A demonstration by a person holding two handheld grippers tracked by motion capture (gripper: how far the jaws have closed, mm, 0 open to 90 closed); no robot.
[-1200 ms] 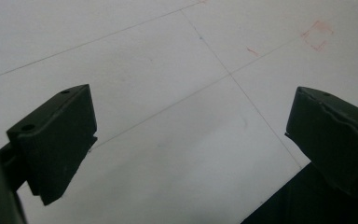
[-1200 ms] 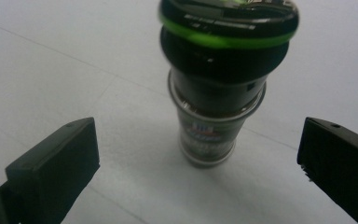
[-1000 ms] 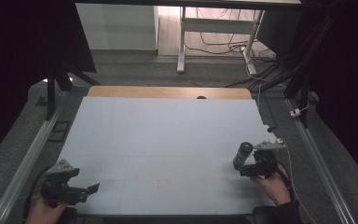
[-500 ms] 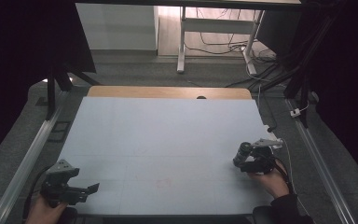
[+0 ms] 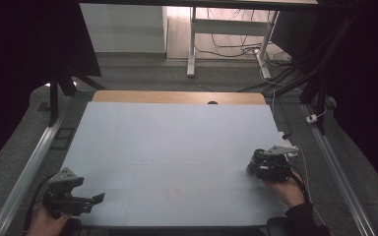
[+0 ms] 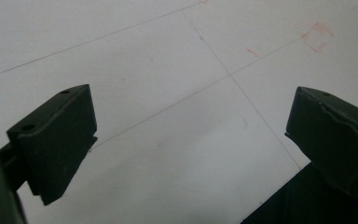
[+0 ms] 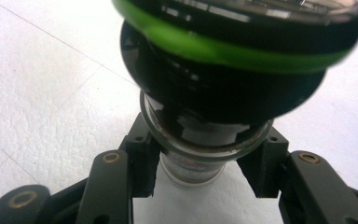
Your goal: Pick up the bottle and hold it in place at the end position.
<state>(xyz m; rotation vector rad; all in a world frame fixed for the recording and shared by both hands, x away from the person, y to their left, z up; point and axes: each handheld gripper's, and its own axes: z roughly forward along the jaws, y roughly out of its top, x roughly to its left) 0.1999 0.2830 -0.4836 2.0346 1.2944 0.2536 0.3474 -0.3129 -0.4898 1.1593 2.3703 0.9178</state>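
Note:
A glass jar (image 7: 200,140) with a black lid and a green ring around it fills the right gripper view, close up. My right gripper (image 7: 200,165) has just been closing, and its two pads now press on the jar's narrow glass body below the lid. In the high view the jar (image 5: 255,158) is a dark cylinder at the mat's right side, with my right gripper (image 5: 263,168) behind it. My left gripper (image 5: 96,199) is near the front left corner. Its jaws stand wide apart over bare mat, and nothing lies between the jaws of that left gripper (image 6: 191,121).
The pale blue mat (image 5: 177,142) covers the table, with faint red marks (image 5: 172,192) near the front middle. A wooden strip (image 5: 177,97) runs along the far edge. Metal rails (image 5: 34,162) flank both sides, and cables lie on the floor beyond.
The right gripper's jaws have closed onto the jar, and that hand has shifted slightly. The left gripper has stayed where it was.

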